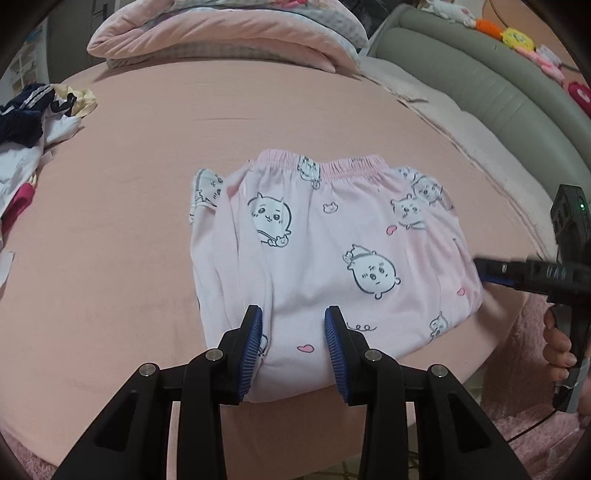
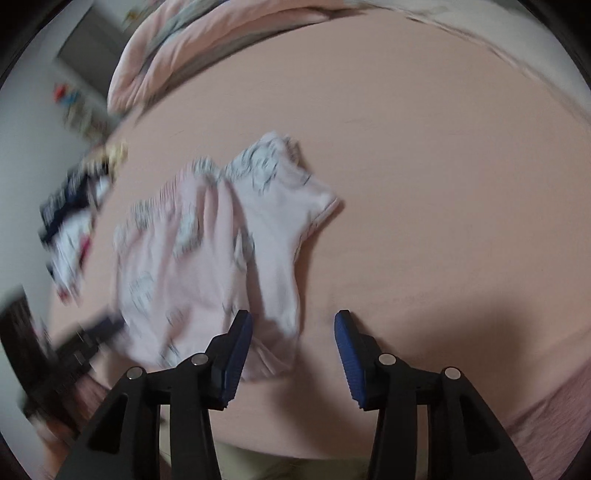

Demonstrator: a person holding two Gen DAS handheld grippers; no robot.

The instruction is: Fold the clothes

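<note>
1. The left gripper (image 1: 293, 325) stands over the near edge of the folded pink pyjama shorts (image 1: 325, 251), jaws parted astride the cloth (whether the pads pinch it, I cannot tell)
2. The right gripper (image 2: 293, 332) gapes, released; the shorts lie just left of it on the pink bedsheet (image 2: 443, 184)

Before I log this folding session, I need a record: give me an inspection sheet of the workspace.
Surface: pink bed sheet, fairly smooth.
Job's things: pink cartoon-print pants, folded, waistband at far side.
Clutter: heap of unfolded clothes at left.
Grippers: left gripper part open astride the pants' near edge; right gripper open, empty.
Cables: thin black cable under the right handle.
Surroundings: folded quilt, grey headboard with plush toys.
</note>
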